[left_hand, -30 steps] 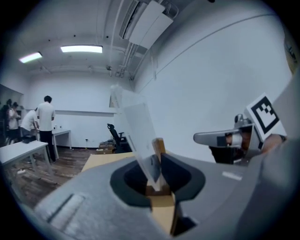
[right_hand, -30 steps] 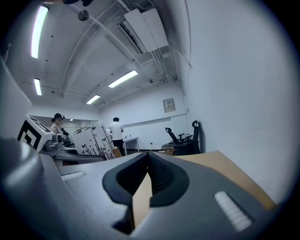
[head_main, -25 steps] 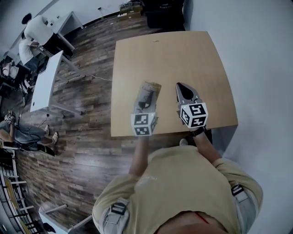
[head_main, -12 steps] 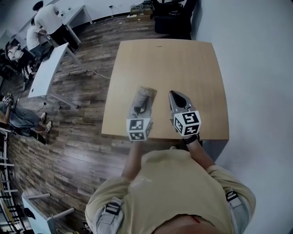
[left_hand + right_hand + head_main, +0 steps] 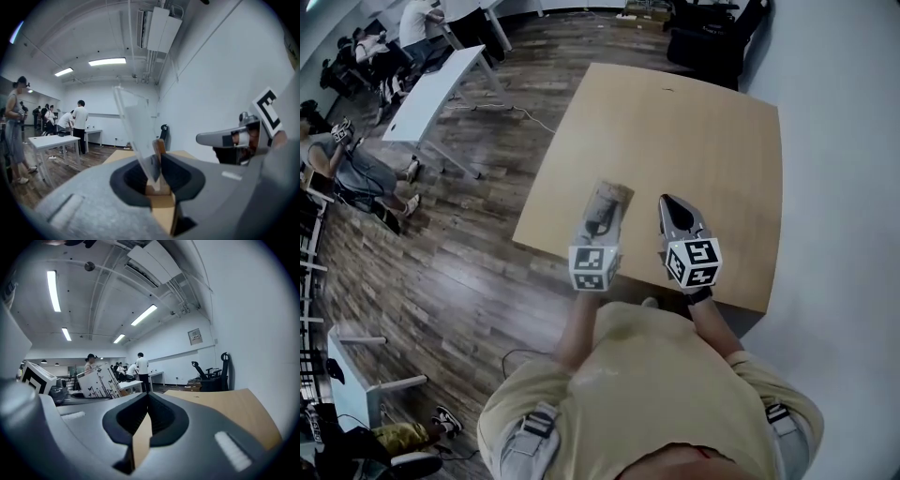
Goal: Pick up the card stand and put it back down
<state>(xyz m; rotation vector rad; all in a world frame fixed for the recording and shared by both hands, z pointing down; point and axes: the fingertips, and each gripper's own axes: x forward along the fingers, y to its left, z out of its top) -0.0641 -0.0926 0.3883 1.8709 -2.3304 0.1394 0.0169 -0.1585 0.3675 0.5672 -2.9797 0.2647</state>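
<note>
The card stand (image 5: 137, 123), a clear tilted panel on a small wooden base, sits between the jaws of my left gripper (image 5: 157, 164), which is shut on it. In the head view the stand (image 5: 607, 202) sticks out ahead of the left gripper (image 5: 598, 225) over the near part of the wooden table (image 5: 694, 131). I cannot tell whether the stand touches the tabletop. My right gripper (image 5: 668, 203) hovers just to its right, also seen from the left gripper view (image 5: 201, 138). Its jaws (image 5: 147, 397) are shut with nothing between them. From the right gripper view the stand's printed card (image 5: 98, 380) shows at the left.
The table stands against a white wall (image 5: 844, 141) on the right. Black office chairs (image 5: 712, 37) stand beyond its far edge. Left of it is wood flooring with a white desk (image 5: 431, 89), a cable and several people (image 5: 356, 169).
The head view has swung, so the table now lies at a slant in it. Both grippers stay side by side near the front edge, the left still holding the stand.
</note>
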